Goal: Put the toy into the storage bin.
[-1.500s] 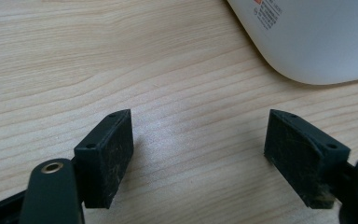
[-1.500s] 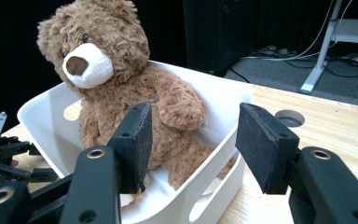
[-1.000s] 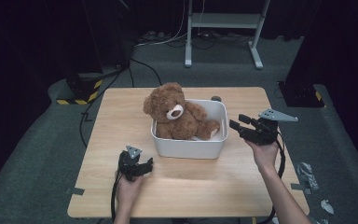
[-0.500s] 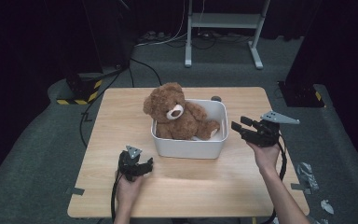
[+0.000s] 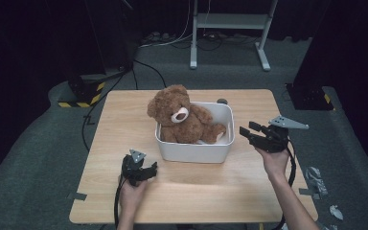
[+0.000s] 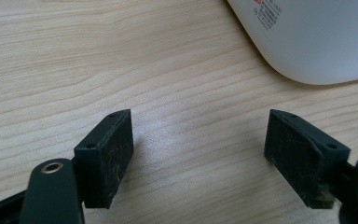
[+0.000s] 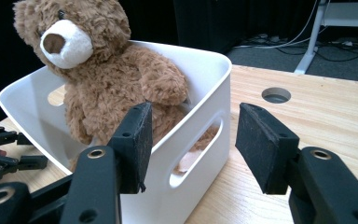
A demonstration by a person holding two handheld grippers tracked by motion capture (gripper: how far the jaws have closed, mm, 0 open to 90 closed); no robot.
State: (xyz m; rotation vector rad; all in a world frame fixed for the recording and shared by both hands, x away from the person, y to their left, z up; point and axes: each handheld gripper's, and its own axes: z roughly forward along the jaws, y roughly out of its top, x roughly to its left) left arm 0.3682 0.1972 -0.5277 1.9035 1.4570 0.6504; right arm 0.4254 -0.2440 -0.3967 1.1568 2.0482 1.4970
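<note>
Hands first: we've got the right hand (image 5: 273, 160) raised just off the right end of the white bin (image 5: 195, 152), holding the right gripper (image 5: 252, 135) level so it points at the bin's short wall. Its jaws are spread wide with nothing between them, and in the right gripper view the right gripper (image 7: 191, 144) frames the bin's corner and handle slot, not touching either. Our left hand (image 5: 132, 194) sits low on the table (image 5: 124, 115), just in front of the bin's near-left corner, with the left gripper (image 5: 148, 171) tipped down toward the wood. In the left gripper view the left gripper (image 6: 198, 154) has its jaws parted too, empty, hovering close over the boards with the bin's rounded corner (image 6: 307, 42) just ahead.

Counting up: one brown teddy bear (image 5: 182, 117), one bin, two grippers, one table. We see the bear sitting inside the bin, leaning against its far-left wall, head poking above the rim, one leg stretched toward the bin's right end. From the right gripper view the bear (image 7: 107, 74) faces our way, white muzzle up.

Surface is light wood-grain, with a round cable hole (image 7: 276, 95) behind the bin. Beyond the bin: grey carpet, dark curtains, a white metal stand (image 5: 227, 33) and some cables on the floor.
</note>
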